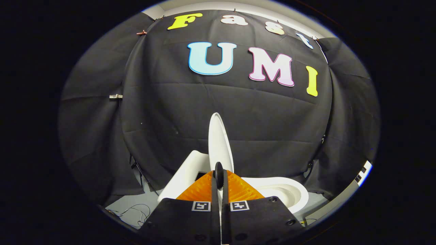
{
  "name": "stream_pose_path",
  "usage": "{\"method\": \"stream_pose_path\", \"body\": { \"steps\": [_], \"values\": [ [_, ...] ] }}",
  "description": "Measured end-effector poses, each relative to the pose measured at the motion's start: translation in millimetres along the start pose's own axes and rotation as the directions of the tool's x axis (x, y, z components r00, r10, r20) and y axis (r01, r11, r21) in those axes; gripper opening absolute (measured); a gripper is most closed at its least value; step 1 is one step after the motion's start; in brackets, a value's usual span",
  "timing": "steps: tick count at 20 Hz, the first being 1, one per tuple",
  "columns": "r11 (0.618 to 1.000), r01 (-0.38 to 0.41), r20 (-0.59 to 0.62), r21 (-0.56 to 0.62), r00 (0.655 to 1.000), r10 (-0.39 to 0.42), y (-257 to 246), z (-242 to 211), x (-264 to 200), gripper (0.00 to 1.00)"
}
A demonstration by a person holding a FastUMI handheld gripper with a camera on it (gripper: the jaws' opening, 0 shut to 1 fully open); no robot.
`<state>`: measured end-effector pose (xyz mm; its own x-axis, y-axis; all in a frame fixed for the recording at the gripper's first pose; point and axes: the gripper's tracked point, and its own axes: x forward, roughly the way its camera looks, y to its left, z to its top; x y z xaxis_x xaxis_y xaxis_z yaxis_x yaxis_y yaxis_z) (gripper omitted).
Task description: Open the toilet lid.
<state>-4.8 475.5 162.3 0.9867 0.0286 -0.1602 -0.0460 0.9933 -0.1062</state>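
Observation:
The white toilet lid (219, 143) stands raised and nearly upright, seen edge-on, rising straight ahead of my fingers. My gripper (219, 177) is shut on the lid's lower edge, and a thin strip of white shows between the two fingers. To the right of the lid lies the open white toilet bowl (289, 192) with its rim showing. The white body of the toilet (185, 173) extends to the left of the lid.
Black cloth walls close in behind and on both sides of the toilet. Loose cables (136, 211) lie on the grey floor to the left of the toilet. A light frame edge (361, 175) runs along the right side.

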Motion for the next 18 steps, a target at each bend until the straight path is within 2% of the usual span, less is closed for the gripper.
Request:
{"method": "stream_pose_path", "body": {
  "steps": [5, 7, 8, 10, 14, 18],
  "values": [
    [0.998, -0.039, -0.014, 0.045, 0.999, 0.039, -2.6, -1.8, -2.0, 0.08],
    [0.997, -0.046, -0.041, 0.06, 0.998, 0.049, -1.9, -7.4, -1.5, 0.17],
    [0.998, -0.036, -0.032, 0.045, 0.999, 0.038, -4.3, -4.1, -3.2, 0.2],
    [0.999, -0.024, -0.02, 0.025, 1.0, 0.024, -9.4, -2.6, -3.7, 0.31],
    [0.999, -0.036, -0.03, 0.032, 0.999, 0.037, -11.6, -1.4, -4.1, 0.36],
    [1.0, -0.011, -0.018, 0.016, 1.0, 0.011, -18.8, 2.8, -6.8, 0.41]
  ]
}}
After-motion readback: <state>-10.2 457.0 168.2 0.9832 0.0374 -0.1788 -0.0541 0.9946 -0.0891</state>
